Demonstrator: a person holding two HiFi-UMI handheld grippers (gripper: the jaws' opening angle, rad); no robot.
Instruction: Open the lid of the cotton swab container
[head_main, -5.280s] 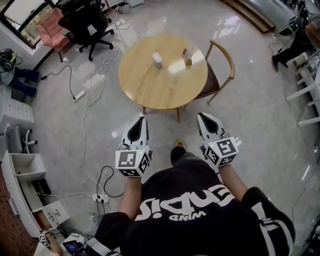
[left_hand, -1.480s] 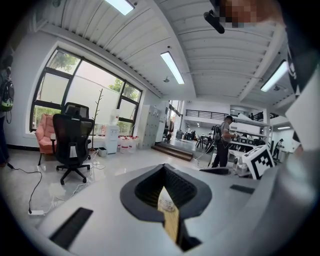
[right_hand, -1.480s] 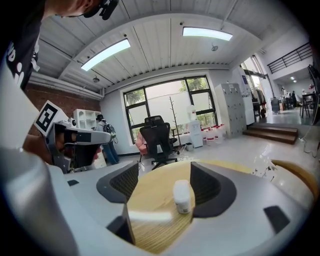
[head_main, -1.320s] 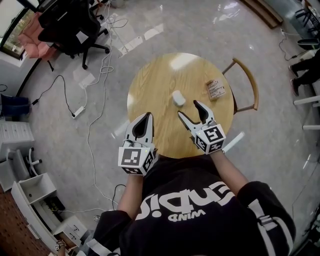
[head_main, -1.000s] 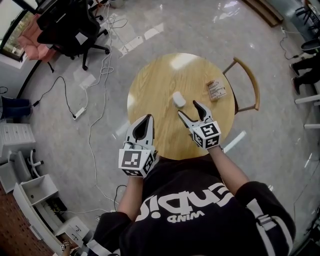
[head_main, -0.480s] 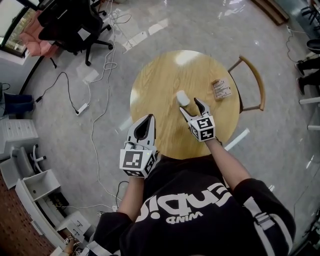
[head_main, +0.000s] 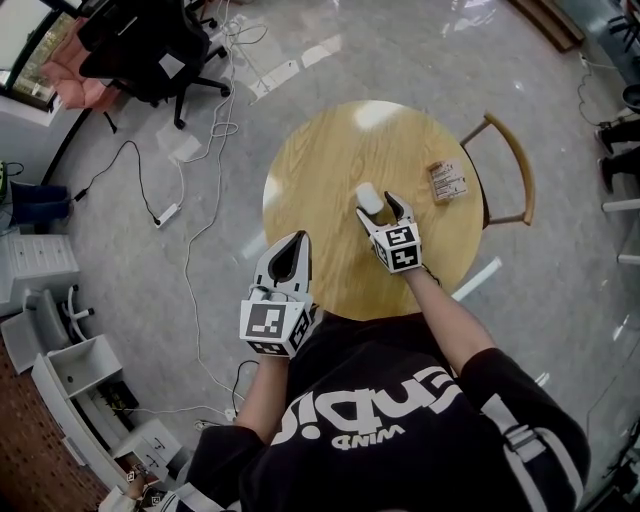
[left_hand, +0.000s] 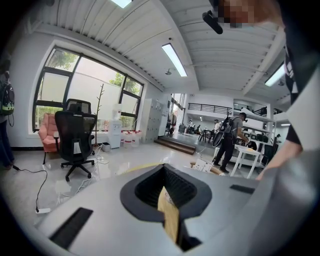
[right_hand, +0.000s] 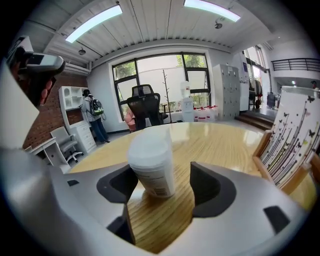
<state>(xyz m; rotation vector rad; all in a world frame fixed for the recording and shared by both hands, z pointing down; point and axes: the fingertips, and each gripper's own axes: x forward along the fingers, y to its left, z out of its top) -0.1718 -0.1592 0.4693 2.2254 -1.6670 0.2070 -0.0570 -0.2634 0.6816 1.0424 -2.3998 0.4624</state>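
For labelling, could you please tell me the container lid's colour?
White lid, clearest in the right gripper view.

Round table (head_main: 320, 190), middle of the head view: pale wood, varnished and smooth, fine grain, a bright sheen near the far edge. On it, small container (right_hand: 150, 160): milky, half-clear plastic, smooth, with a printed label low on its side. Shells of left gripper (head_main: 297, 240) and right gripper (head_main: 381, 207): matt light-grey plastic; pads (left_hand: 180, 187) black, matt, finely ribbed. Floor (head_main: 400, 50), all around: pale stone or tile, polished to a mirror gloss. Chair frame (head_main: 515, 150), right of the table: bent wood, satin. Shirt (head_main: 380, 400), bottom of the frame: black cloth, matt.
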